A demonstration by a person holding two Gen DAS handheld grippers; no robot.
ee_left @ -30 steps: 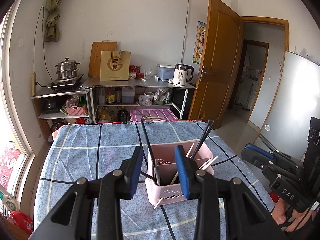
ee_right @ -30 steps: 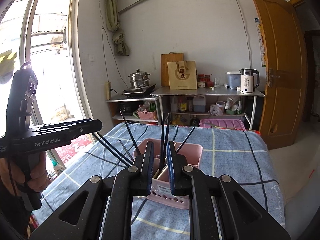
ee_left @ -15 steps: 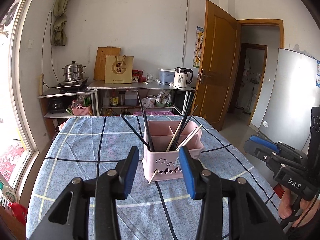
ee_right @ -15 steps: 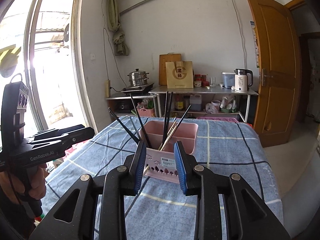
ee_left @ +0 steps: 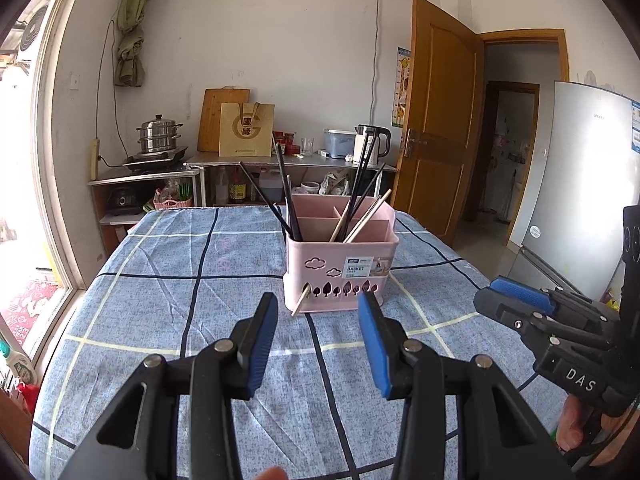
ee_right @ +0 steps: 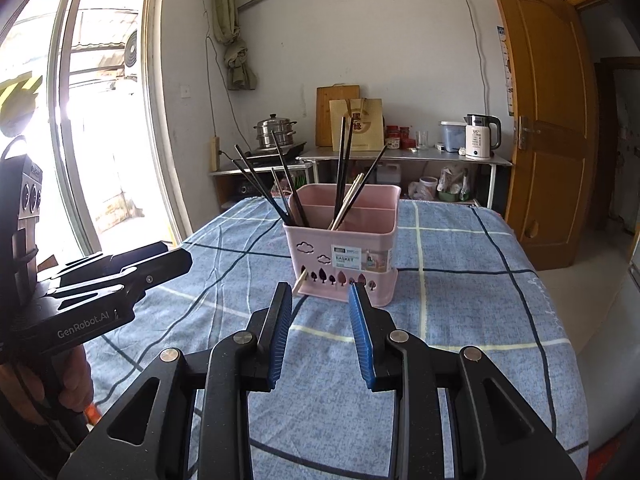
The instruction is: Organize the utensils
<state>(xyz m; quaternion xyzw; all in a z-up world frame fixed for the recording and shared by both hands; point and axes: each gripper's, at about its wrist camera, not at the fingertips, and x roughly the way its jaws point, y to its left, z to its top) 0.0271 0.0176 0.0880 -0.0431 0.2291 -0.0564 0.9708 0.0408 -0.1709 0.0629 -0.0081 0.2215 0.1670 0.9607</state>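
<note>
A pink utensil basket [ee_left: 340, 268] stands on the blue checked tablecloth [ee_left: 180, 320]; it also shows in the right wrist view [ee_right: 344, 256]. Several black chopsticks [ee_left: 286, 196] and wooden chopsticks [ee_left: 362, 218] stand in its compartments. One wooden stick tip [ee_left: 299, 304] pokes out through a hole in its front. My left gripper [ee_left: 318, 308] is open and empty, a little short of the basket. My right gripper [ee_right: 320, 298] is open and empty, also just in front of the basket.
The right gripper's body [ee_left: 560, 340] sits at the table's right edge, the left one's body [ee_right: 100, 292] at the left edge. Behind the table stand a metal shelf [ee_left: 280, 160] with a kettle [ee_left: 370, 144] and a steamer pot [ee_left: 158, 134]. A wooden door [ee_left: 440, 136] and a fridge [ee_left: 580, 184] are at the right.
Both grippers have drawn back and down from above the basket. My right gripper has opened from nearly shut. The basket now sits farther ahead of both.
</note>
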